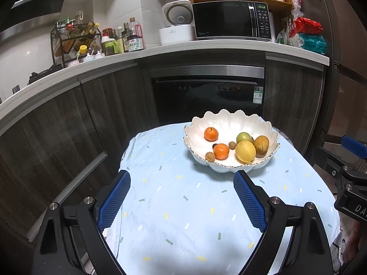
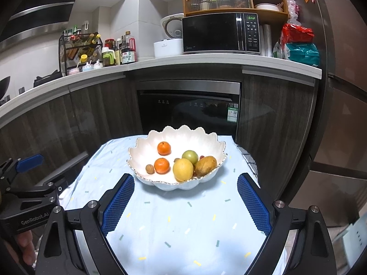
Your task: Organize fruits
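I held both grippers above the table, and both were spread wide with nothing between the blue pads. My left gripper (image 1: 182,178) pointed at the light blue cloth (image 1: 183,206), and my right gripper (image 2: 185,183) pointed almost straight at the white scalloped bowl (image 2: 146,146).

All the fruit I could see lay inside this bowl. In the right wrist view, one mandarin (image 2: 164,148) was near 11 o'clock, a second mandarin (image 2: 161,165) at about 8 o'clock, the lemon (image 2: 182,169) at 6 o'clock, the green fruit (image 2: 190,157) just behind it, and the brown fruit (image 2: 205,165) at 4 o'clock, touching the lemon. A small brown fruit (image 2: 149,168) sat at 8 o'clock near the rim.

No fruit was on the cloth, so the scene fitted a bowl already filled, or a bowl still to be sorted out. If I had to take one, I judged that a loose mandarin was easier than the crowded lemon, with a gentle squeeze.
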Action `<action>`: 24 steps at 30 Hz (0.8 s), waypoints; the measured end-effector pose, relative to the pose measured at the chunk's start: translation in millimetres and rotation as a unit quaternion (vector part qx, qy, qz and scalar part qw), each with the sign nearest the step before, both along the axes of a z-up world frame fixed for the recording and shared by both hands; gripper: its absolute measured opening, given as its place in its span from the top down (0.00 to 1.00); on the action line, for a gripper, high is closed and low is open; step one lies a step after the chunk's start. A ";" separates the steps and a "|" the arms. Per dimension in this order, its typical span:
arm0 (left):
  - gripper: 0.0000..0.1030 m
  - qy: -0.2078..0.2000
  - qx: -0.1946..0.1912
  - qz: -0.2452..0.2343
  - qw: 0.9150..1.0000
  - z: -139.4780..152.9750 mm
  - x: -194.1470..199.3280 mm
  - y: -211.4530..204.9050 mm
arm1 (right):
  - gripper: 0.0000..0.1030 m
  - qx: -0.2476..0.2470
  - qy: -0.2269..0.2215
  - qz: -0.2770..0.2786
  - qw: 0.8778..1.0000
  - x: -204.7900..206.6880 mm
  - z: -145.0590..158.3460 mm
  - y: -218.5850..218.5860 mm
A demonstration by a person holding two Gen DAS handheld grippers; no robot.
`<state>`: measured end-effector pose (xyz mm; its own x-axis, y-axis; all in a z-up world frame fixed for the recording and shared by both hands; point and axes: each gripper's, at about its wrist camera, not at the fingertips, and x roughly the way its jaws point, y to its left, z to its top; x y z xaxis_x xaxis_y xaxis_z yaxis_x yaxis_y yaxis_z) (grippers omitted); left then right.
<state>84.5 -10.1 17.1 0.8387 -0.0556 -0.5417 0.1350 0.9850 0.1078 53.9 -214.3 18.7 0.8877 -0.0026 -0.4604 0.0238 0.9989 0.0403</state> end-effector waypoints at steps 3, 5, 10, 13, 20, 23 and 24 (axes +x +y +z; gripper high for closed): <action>0.11 0.002 0.001 0.004 1.000 -5.2 -4.0 1.6 | 0.10 0.000 0.001 0.000 1.000 -3.4 -4.4 1.2; 0.11 0.004 0.001 0.007 1.000 -8.6 -6.6 3.0 | 0.10 0.000 0.001 0.001 1.000 -6.5 -7.8 2.3; 0.10 0.010 -0.006 0.012 1.000 -15.7 -9.9 7.7 | 0.10 -0.004 0.000 0.001 1.000 -12.2 -13.2 3.7; 0.10 0.007 -0.006 0.015 1.000 -17.7 -12.1 8.7 | 0.10 -0.005 0.001 0.001 1.000 -14.4 -15.6 4.7; 0.10 0.004 -0.012 0.021 1.000 -20.3 -15.8 9.9 | 0.10 -0.004 -0.001 0.000 1.000 -15.4 -16.0 5.3; 0.10 0.004 -0.012 0.021 1.000 -20.7 -16.1 10.0 | 0.10 -0.002 0.000 0.000 1.000 -15.8 -16.7 4.8; 0.10 0.004 -0.012 0.020 1.000 -20.7 -16.3 9.9 | 0.10 -0.001 0.000 0.000 1.000 -16.1 -16.8 4.6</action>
<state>68.2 -0.2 -3.7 0.8364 -0.0344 -0.5470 0.0955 0.9919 0.0836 37.8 -209.7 2.0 0.8872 -0.0047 -0.4613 0.0247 0.9990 0.0373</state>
